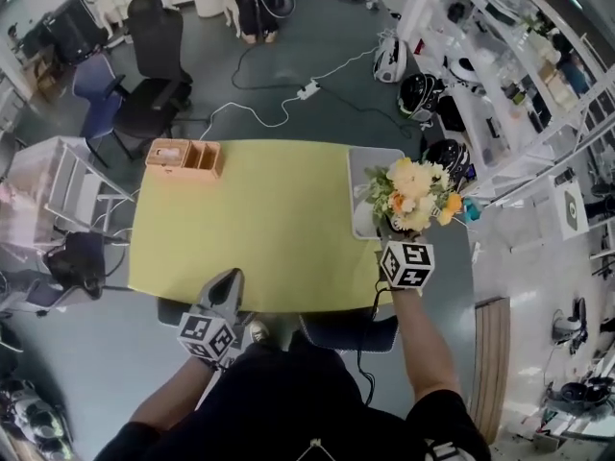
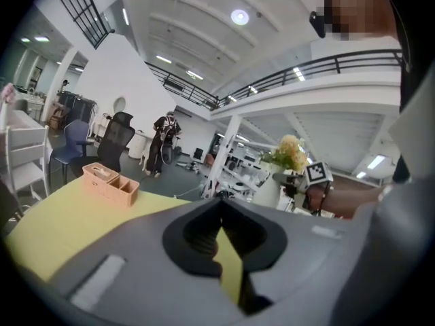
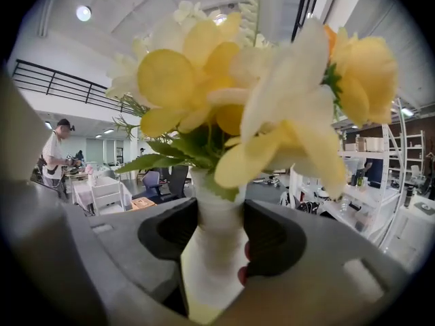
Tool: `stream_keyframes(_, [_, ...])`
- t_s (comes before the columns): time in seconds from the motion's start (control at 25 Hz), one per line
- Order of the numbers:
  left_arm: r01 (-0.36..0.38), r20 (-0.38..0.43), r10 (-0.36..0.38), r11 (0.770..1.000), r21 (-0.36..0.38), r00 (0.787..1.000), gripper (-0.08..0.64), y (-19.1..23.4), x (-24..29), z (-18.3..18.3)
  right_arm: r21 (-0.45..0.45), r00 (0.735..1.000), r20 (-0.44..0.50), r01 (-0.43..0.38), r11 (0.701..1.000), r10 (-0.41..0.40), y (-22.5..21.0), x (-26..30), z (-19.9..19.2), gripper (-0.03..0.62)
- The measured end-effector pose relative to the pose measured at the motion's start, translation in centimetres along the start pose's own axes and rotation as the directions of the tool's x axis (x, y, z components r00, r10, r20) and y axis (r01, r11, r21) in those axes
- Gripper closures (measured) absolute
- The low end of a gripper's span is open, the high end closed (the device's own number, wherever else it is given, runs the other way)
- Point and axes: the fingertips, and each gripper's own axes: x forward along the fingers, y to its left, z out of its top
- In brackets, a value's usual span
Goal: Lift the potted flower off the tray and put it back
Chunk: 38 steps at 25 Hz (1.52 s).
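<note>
Yellow potted flower (image 1: 415, 193) hanging over the tray (image 1: 370, 161)
I'm clamping its white pot with my right tool (image 3: 216, 243) (left tool (image 2: 219, 212) is idling, pinched together, empty).

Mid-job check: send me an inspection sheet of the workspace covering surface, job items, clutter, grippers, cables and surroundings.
Surface: yellow-green table, middle bare.
Job's things: potted flower held above the grey tray at the table's right edge; the tray's visible part is bare.
Clutter: peach compartment box at the far left corner.
Grippers: right gripper shut on the potted flower; left gripper shut, empty, near the front edge.
Cables: white cable and power strip on the floor beyond the table.
Surroundings: office chairs, shelving at right, a person standing far off.
</note>
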Motion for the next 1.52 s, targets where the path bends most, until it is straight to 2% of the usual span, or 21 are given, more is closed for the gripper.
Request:
stream_keyframes(0.12, [0.032,0.014,-0.031,0.999,-0.008,0.999,0.552,-0.5,-0.5,0.6,-0.001,0.999,-0.015,-0.035,0.999,0.035,2.9,-2.3,0.7,0.376])
stream_keyframes(0.4, [0.096,0.051,-0.098,0.995,0.036,0.994,0.552,-0.6,-0.9,3.0,-0.019,0.994,-0.015,-0.111,0.994,0.111,9.5,-6.3,2.1,0.376])
stream_keyframes(0.6, [0.146,0.072,-0.148,0.989,0.034,0.986,0.552,-1.4,-1.3,3.9,0.007,0.990,-0.019,-0.137,0.991,0.137,12.3,-8.3,2.3,0.376])
stream_keyframes(1.0, [0.183,0.072,-0.188,0.980,0.078,0.979,0.552,-2.5,-1.2,4.5,0.041,0.989,-0.029,-0.141,0.989,0.142,14.3,-11.4,1.2,0.376])
stream_keyframes(1.16, [0.156,0.065,-0.166,0.978,0.141,0.984,0.552,-2.2,-1.0,4.8,0.040,0.991,-0.018,-0.129,0.991,0.130,14.3,-11.8,1.4,0.376])
stream_keyframes(1.32, [0.174,0.097,-0.180,0.982,0.072,0.979,0.552,-2.0,-1.1,5.1,0.041,0.992,-0.014,-0.125,0.991,0.125,14.3,-12.0,1.3,0.376])
stream_keyframes(1.52, [0.184,0.083,-0.188,0.981,0.063,0.979,0.552,-2.4,-1.0,4.6,0.046,0.992,-0.020,-0.123,0.991,0.124,14.3,-12.4,1.2,0.376])
